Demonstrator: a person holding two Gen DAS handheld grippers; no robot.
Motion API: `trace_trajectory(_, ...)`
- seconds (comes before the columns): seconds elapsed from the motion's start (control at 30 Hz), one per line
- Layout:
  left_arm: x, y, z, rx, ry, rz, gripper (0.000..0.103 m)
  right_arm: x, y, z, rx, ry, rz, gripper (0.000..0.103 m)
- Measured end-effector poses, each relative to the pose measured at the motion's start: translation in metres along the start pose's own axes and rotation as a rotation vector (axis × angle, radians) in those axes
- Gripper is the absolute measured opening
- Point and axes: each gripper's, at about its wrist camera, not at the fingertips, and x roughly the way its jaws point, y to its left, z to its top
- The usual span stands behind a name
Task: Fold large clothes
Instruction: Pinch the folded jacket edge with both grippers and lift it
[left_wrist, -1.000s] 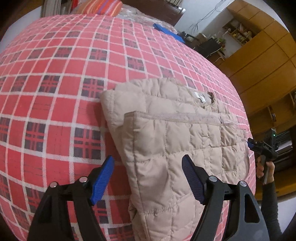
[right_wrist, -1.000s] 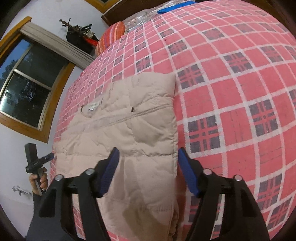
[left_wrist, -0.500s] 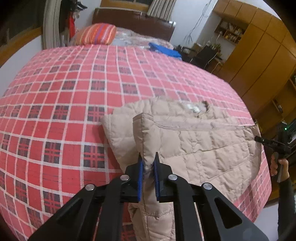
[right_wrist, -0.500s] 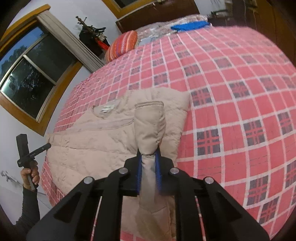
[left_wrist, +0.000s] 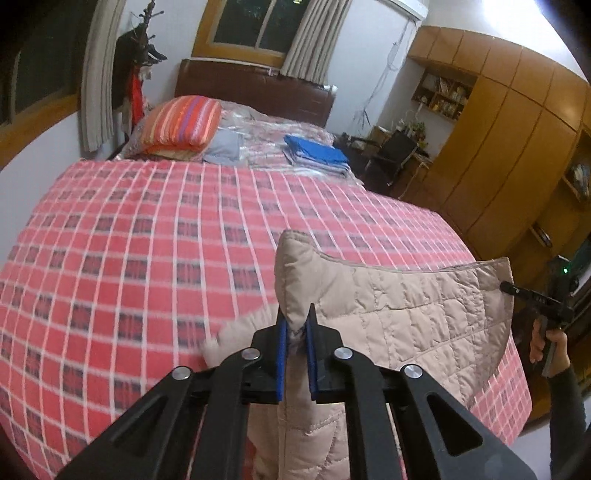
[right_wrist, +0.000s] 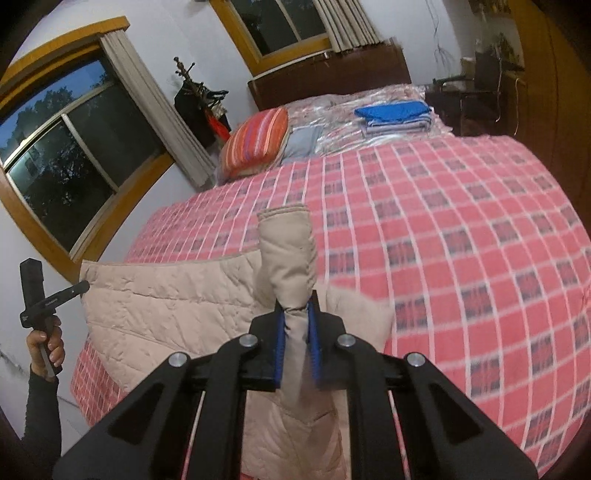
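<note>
A beige quilted jacket (left_wrist: 406, 314) hangs lifted above the red plaid bedspread (left_wrist: 147, 251), stretched between both grippers. My left gripper (left_wrist: 295, 332) is shut on one bunched end of it. My right gripper (right_wrist: 296, 317) is shut on the other end, where a rolled fold of the jacket (right_wrist: 184, 306) sticks up past the blue pads (right_wrist: 279, 332). In the left wrist view the right gripper (left_wrist: 532, 299) shows at the far right in a hand; in the right wrist view the left gripper (right_wrist: 48, 299) shows at the far left. The jacket's lower part droops out of sight below.
A striped orange pillow (left_wrist: 181, 123) and a folded blue stack (left_wrist: 317, 149) lie at the head of the bed by the dark headboard (left_wrist: 255, 92). Wooden wardrobes (left_wrist: 517, 147) stand on the right. A chair (left_wrist: 399, 151) and a coat stand (right_wrist: 199, 99) are by the walls.
Both grippers, open over the flat jacket a second ago, shut on its edge and have since lifted it off the bedspread, so it now hangs stretched between them.
</note>
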Motion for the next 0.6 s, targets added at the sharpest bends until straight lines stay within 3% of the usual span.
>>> trace_trajectory(0.13,0.033,0.021,0.026,-0.052,0.019,0.016,0.009,0.028,-0.013,0.032,0.019,-0.002,-0.009,0.01)
trace_trajectory(0.27,0.075,0.043,0.031,-0.098,0.066,0.039,0.009,0.071,-0.024,0.051,0.034,0.033,-0.021,0.01)
trace_trajectory(0.6,0.175,0.104,0.005,-0.25,0.231,0.037,0.009,0.162,-0.069,0.037,0.14,0.167,-0.048,0.01)
